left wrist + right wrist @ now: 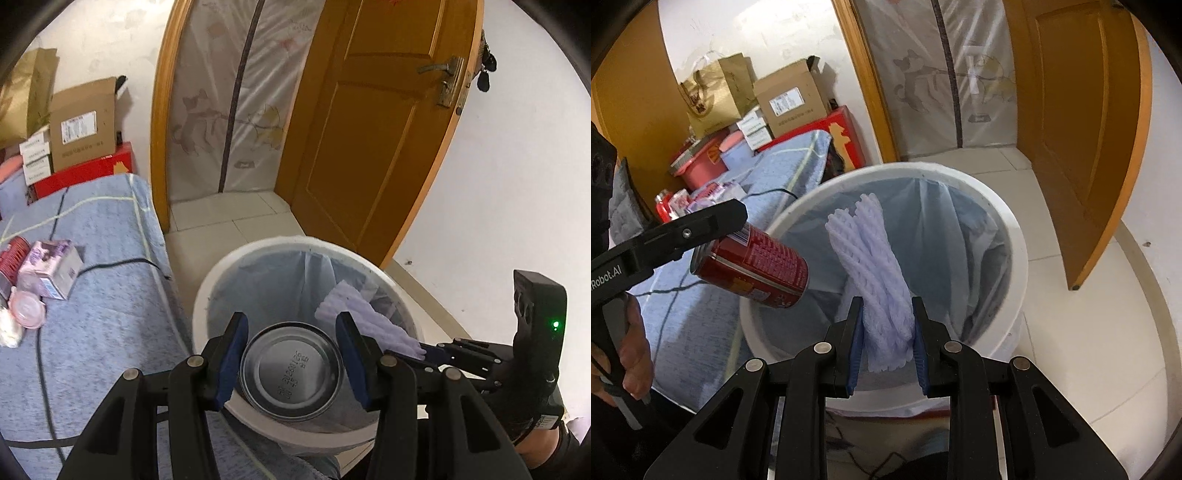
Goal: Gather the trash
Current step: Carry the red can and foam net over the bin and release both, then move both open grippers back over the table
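Left wrist view: left claw (291,363) pinches one red metal can (291,373), round silver bottom facing camera, over near rim of white round plastic bin (207,291) with thin pale-blue liner. Right claw (888,332) pinches one white foam mesh sleeve (871,258), ribbed and soft, over bin opening. Bed (103,295) with blue flecked cover touches bin; one purple carton (51,267) near its left edge.

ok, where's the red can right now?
Red can is clamped in the left tongs, hanging over the near-left rim of the white bin, just left of the foam net.
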Demonstrator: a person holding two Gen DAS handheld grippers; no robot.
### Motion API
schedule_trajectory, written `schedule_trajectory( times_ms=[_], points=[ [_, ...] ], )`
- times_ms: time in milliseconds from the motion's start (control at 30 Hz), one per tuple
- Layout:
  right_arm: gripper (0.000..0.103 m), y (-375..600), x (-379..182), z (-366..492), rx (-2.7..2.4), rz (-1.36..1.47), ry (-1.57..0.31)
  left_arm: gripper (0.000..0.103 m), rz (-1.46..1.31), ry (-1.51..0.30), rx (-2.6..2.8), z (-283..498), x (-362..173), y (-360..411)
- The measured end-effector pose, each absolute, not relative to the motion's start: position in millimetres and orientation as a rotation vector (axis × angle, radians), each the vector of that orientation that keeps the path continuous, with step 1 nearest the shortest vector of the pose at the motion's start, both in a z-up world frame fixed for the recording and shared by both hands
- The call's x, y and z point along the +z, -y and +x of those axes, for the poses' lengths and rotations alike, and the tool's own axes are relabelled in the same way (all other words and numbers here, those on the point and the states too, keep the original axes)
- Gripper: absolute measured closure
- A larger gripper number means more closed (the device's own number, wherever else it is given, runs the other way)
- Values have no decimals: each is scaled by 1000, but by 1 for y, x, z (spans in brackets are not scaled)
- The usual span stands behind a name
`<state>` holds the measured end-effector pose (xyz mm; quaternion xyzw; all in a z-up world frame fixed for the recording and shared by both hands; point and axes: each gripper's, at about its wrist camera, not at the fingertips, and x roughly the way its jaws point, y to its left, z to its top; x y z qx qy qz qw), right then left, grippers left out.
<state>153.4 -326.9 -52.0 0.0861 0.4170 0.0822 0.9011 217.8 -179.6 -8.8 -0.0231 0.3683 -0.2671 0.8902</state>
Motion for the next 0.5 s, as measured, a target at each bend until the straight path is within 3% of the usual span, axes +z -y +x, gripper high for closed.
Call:
schedule_trajectory(
  times_ms=[200, 267, 300, 333, 500],
  points=[
    [73, 329, -54, 156, 143, 169, -881, 53, -56, -795, -572, 224, -17, 186],
    [56, 331, -55, 155, 136, 177, -877, 53, -66, -800, -571, 228, -17, 185],
    [41, 331, -54, 155, 135, 178, -874, 53, -69, -795, -569, 228, -16, 184],
    [38, 331, -53, 155, 137, 178, -869, 53, -67, -792, -564, 227, -16, 184],
    [38, 332, -48, 151, 137, 187, -847, 53, -82, -784, -553, 224, -13, 173]
  ],
)
